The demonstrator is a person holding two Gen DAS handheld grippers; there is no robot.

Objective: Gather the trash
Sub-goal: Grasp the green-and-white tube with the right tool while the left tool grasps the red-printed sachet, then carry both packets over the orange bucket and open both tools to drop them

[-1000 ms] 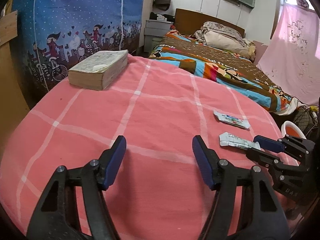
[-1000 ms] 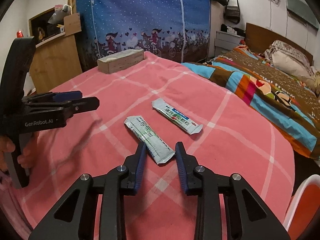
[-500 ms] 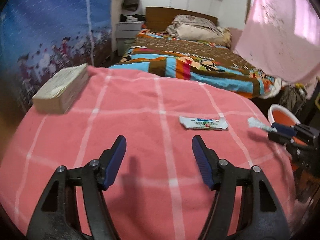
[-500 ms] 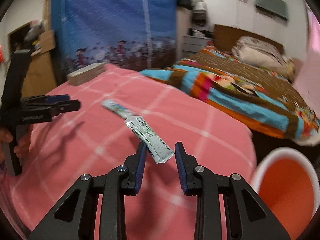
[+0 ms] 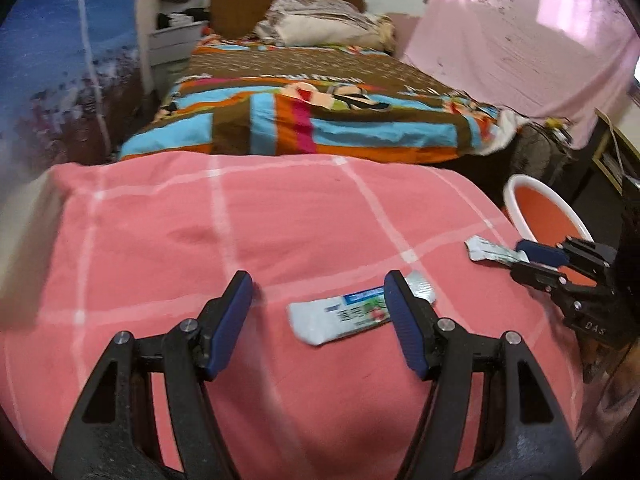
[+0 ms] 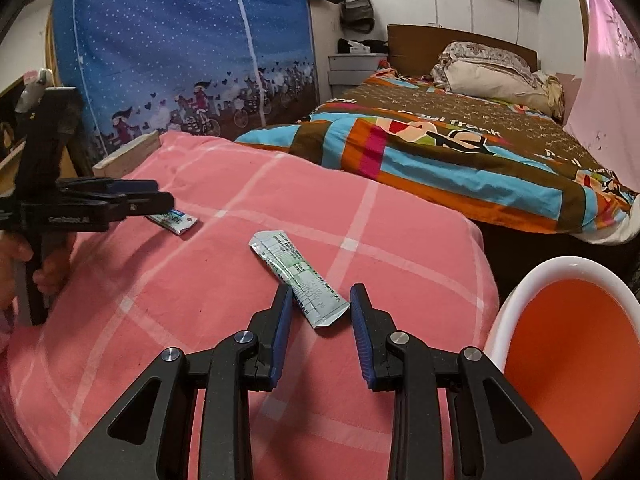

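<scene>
Right wrist view: my right gripper (image 6: 318, 312) pinches the grey-printed foil wrapper (image 6: 298, 276) beside the orange white-rimmed bin (image 6: 560, 360), ready to drop; my left gripper (image 5: 318, 320) hangs open over the blue-labelled white sachet (image 5: 352, 312).

Pink checked cloth (image 5: 280, 220) — beyond it, striped bedspread (image 6: 440, 148) and pillow (image 6: 488, 72).

The left tool (image 5: 318, 314) tilts downward with its jaws spread wide, nothing pinched between them. The right tool (image 6: 320, 308) also angles down, jaws narrowed and clamped. Fingers (image 6: 50, 276) wrap the left tool's handle.
</scene>
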